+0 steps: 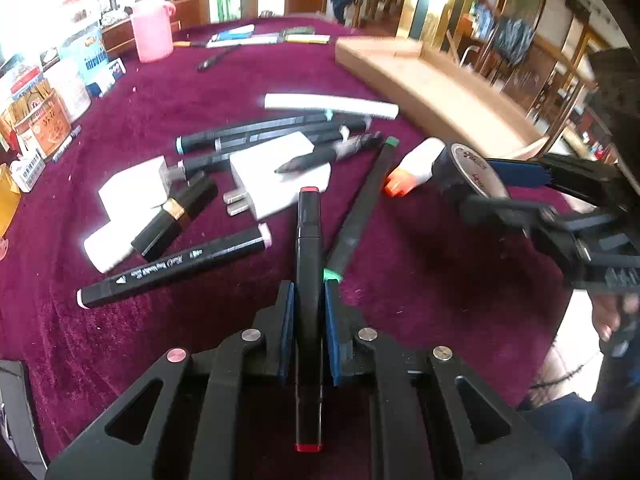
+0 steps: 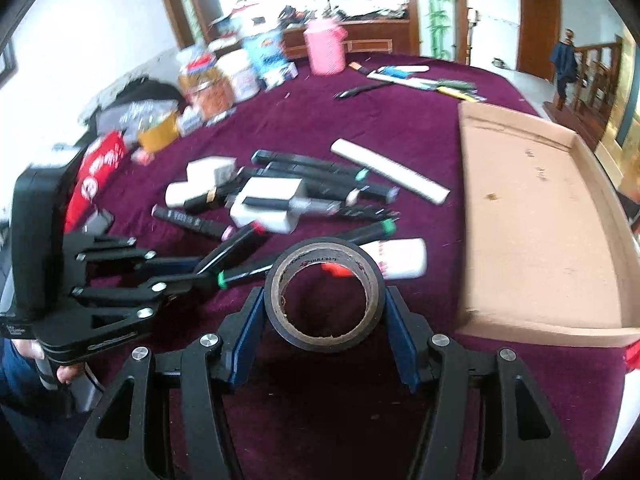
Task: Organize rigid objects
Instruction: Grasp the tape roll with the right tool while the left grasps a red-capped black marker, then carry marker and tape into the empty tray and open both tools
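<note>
1. Left gripper (image 1: pixel 308 292) is clamping its blue pads (image 1: pixel 287 320) on a black marker with red caps (image 1: pixel 308 264); the marker is running lengthwise between the jaws, one red cap pointing out toward the pile, the other back toward the gripper body.
2. Right gripper (image 2: pixel 325 300) is grasping a roll of black tape (image 2: pixel 325 292) across its outer rim, the cardboard core facing the camera; the roll is hanging clear above the maroon tablecloth (image 2: pixel 400 128).
3. Lying in a loose pile at the middle of the surface are several black markers: one with pink caps (image 1: pixel 172 266), one with green caps (image 1: pixel 360 208) just beside the held marker, and others with teal and grey caps crossing one another farther back.
4. Two white power adapters (image 1: pixel 280 178) are sitting within the pile; a dark pen is resting on the nearer one, and a black-and-gold lipstick tube (image 1: pixel 176 216) is leaning against the other.
5. A white comb (image 2: pixel 390 170) is lying at the far side of the pile, and a white bottle with an orange cap (image 1: pixel 412 168) is lying near the tape.
6. A shallow cardboard tray (image 2: pixel 540 216) is sitting along the right edge of the surface, apart from the pile.
7. A pink cup (image 2: pixel 325 50) and assorted cans and boxes are crowding the far left edge.
</note>
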The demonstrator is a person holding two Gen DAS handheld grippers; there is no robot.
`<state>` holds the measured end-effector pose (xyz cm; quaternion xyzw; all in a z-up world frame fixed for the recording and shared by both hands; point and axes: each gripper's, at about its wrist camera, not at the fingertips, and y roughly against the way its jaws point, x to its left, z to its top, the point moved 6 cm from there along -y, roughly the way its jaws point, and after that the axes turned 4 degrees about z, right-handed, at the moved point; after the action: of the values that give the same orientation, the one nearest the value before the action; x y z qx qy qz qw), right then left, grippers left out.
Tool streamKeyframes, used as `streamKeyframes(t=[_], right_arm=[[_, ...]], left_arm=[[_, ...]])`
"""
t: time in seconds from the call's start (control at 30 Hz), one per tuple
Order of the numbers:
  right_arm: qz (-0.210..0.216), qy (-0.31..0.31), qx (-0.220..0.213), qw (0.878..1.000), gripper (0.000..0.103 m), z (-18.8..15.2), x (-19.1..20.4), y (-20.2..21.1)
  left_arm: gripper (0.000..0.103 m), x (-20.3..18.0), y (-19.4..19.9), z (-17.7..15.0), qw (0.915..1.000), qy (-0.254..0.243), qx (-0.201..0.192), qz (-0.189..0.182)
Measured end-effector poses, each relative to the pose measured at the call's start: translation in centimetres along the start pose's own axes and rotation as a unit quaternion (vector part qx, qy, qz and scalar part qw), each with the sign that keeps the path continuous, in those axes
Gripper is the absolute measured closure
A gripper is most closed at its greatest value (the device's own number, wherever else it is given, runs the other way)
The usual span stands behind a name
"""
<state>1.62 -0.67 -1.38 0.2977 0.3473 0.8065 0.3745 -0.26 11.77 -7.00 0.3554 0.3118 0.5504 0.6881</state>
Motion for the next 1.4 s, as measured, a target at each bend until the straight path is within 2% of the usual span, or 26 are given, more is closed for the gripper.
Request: streamKeyframes(t=[0.13, 0.23, 0.87, 1.1, 1.3, 1.4], right_arm=[[-0.001, -0.026, -0.03, 0.999, 0.05, 1.2, -2.1, 2.0], [-0.001, -0.044, -0.046, 0.998, 0.05, 1.8, -3.3, 2.8], [-0.003, -0.095, -0.094, 0.991, 0.05, 2.7, -8.8, 7.1], [-0.001, -0.105, -0.094, 0.99, 0.05, 1.9, -10.0, 7.4], [0.009, -0.104, -0.093, 0.99, 0.05, 1.8, -9.9, 7.0], [0.007, -0.106, -0.089, 0.99, 0.05, 2.4, -10.4, 6.7]], left_arm=[[0.091, -0.3, 2.0, 1.3, 0.9993, 0.016, -0.019, -0.026], [0.091, -0.6, 2.5, 2.3, 0.9993, 0.013, -0.026, -0.023], [0.091, -6.8, 2.5, 9.3, 0.9967, -0.002, -0.038, -0.071], [0.091, -6.6, 2.0, 9.1, 0.9977, 0.0, -0.028, -0.061], [0.091, -5.5, 1.2, 7.6, 0.999, -0.01, -0.004, -0.044], [0.091, -5.3, 1.1, 8.2, 0.999, -0.002, -0.006, -0.045]])
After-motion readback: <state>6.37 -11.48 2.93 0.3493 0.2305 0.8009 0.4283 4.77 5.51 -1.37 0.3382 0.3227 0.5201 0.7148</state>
